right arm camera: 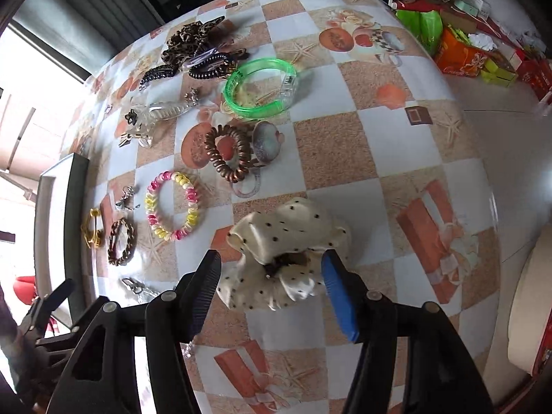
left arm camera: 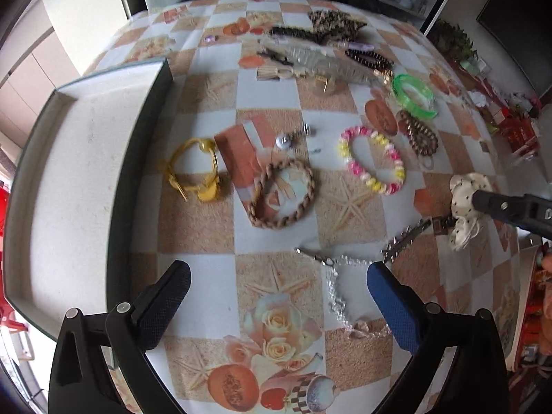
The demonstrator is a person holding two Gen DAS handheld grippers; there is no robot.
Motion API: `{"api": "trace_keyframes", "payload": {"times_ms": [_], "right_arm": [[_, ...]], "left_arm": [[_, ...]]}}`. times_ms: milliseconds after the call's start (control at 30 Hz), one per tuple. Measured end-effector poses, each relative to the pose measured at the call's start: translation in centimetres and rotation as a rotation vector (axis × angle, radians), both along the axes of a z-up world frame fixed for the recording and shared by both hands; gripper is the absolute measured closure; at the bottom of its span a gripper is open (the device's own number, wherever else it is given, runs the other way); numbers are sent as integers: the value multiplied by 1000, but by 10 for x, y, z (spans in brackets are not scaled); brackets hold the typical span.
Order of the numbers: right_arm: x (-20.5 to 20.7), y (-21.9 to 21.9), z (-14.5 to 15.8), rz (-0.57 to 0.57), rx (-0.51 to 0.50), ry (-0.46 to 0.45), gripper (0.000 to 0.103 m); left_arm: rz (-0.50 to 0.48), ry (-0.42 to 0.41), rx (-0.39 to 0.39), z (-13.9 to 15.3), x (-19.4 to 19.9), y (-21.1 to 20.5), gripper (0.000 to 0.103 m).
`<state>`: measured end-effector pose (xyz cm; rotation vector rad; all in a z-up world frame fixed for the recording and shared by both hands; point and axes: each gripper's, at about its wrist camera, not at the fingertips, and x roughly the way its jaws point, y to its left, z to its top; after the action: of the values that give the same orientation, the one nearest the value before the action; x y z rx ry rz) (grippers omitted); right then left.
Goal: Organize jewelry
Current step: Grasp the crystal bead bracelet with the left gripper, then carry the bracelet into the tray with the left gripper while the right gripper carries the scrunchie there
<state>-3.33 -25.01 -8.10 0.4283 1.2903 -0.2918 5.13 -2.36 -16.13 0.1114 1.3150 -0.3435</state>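
The right gripper (right arm camera: 270, 296) stood part-open, its fingers (right arm camera: 203, 296) straddling the polka-dot scrunchie (right arm camera: 286, 241); closing squarely on the bunched middle seemed best. The left gripper (left arm camera: 279, 303) gaped wide, empty.

Left wrist view: the tray (left arm camera: 69, 186) runs out of frame at the left edge; the right gripper (left arm camera: 510, 207) enters from the right edge, only one finger tip visible, covering part of the polka-dot scrunchie (left arm camera: 464, 203). A small silver charm (left arm camera: 293, 138) is motion-blurred, its form unreadable. Right wrist view: the silver chain (right arm camera: 138, 288) is partly hidden behind the gripper's fingers (right arm camera: 203, 296); the left gripper (right arm camera: 45, 307) is cropped at the lower left.
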Motion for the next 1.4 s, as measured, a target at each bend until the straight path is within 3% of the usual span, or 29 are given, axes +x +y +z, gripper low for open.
{"api": "trace_keyframes", "payload": {"times_ms": [167, 233, 433, 567, 633, 700, 733, 767, 800, 867, 1100, 1400], "right_arm": [[-11, -12, -3, -47, 20, 5, 39], [-14, -14, -4, -52, 24, 4, 39], [-18, -21, 1, -83, 23, -25, 39], [-16, -18, 8, -70, 83, -48, 39], [-12, -12, 7, -41, 100, -52, 39], [-5, -6, 4, -23, 103, -51, 40], [-2, -4, 2, -22, 107, -53, 42], [3, -2, 0, -23, 104, -53, 50], [5, -1, -1, -23, 93, -44, 65], [8, -1, -7, -42, 89, -20, 91], [-10, -10, 20, -44, 100, -100, 98], [-10, -8, 64, -20, 118, -188, 98]], "left_arm": [[-31, 72, -7, -15, -14, -10, 14], [-44, 87, -9, -21, -17, -17, 26], [-74, 59, 15, -25, -20, -37, 27], [-99, 33, 54, -25, -23, -51, 28], [-104, 19, 69, -26, -26, -56, 31], [-116, 9, 66, -24, -28, -59, 44], [-123, 6, 64, -23, -28, -60, 48], [-131, 1, 62, -21, -30, -62, 61], [-139, -4, 58, -21, -30, -65, 78], [-153, 11, 42, -20, -30, -66, 95], [-100, 29, -92, 6, -26, -49, 95], [-39, -30, -145, 48, -18, -4, 95]]}}
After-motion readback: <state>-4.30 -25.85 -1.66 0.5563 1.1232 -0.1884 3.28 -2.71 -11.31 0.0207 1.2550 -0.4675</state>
